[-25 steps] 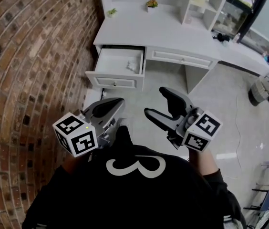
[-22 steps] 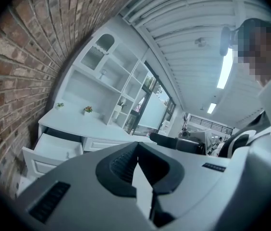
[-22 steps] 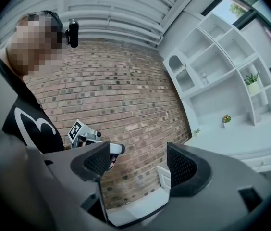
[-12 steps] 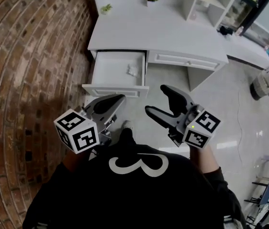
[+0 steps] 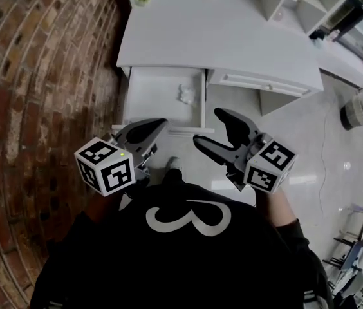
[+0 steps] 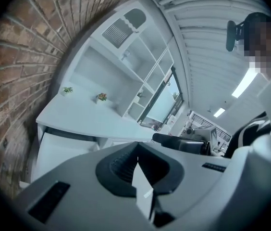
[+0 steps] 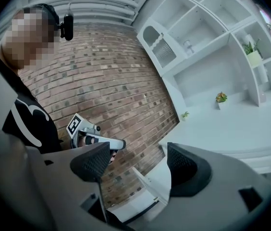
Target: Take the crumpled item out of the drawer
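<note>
Two grippers are hovering in front of your chest, and neither is holding anything. Your left gripper [image 5: 157,123] is showing its fingers pressed together with nothing between them. Your right gripper [image 5: 208,127] is showing its fingers spread wide, and the gap between them is empty too. Just beyond their tips, the drawer [image 5: 156,102] is standing pulled out from under the left end of the white bench [image 5: 233,37], beside the brick wall [image 5: 40,76]. The crumpled item [image 5: 186,94], a small white wad, is lying on the drawer floor near its right wall, well apart from both grippers. Judging by this, the opening is done and the pick is not yet begun. You are probably needing to lower the spread right gripper over the wad, close on it and lift it clear of the drawer walls.
</note>
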The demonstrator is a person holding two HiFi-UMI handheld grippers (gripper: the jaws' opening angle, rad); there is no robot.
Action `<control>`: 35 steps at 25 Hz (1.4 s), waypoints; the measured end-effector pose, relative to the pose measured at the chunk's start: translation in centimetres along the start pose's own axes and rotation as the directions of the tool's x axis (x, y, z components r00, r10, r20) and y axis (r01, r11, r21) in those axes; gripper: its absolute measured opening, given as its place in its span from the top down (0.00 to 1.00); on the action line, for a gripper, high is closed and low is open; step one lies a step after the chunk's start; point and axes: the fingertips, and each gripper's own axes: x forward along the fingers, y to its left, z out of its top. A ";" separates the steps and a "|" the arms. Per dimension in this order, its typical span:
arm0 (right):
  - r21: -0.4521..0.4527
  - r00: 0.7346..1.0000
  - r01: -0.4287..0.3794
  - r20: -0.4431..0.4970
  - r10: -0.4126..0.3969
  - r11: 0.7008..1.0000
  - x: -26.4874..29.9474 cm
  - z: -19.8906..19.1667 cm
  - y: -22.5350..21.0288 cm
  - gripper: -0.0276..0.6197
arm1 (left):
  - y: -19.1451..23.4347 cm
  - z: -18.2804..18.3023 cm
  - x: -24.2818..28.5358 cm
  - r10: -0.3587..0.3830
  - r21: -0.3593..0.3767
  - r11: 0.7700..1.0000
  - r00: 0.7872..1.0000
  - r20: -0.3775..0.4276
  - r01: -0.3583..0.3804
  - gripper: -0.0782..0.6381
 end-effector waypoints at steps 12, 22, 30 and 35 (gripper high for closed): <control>0.038 0.982 0.067 -0.179 -0.059 0.997 8.0 -3.0 -8.1 0.40 | 9.4 0.8 3.9 0.001 -0.062 0.998 0.996 -0.087 -0.006 0.89; 0.045 0.919 0.112 -0.385 -0.086 0.993 13.9 -9.6 -14.7 0.40 | 15.1 -0.2 6.5 0.011 -0.105 0.994 0.991 -0.134 -0.025 0.89; -0.007 0.815 0.173 -0.561 -0.147 0.985 17.1 -15.9 -20.1 0.41 | 18.8 -0.7 7.7 0.023 -0.158 0.986 0.991 -0.131 -0.044 0.89; -0.104 0.745 0.180 -0.635 -0.205 0.978 19.2 -19.0 -22.5 0.41 | 20.6 -1.5 7.8 0.040 -0.197 0.978 0.989 -0.140 -0.067 0.89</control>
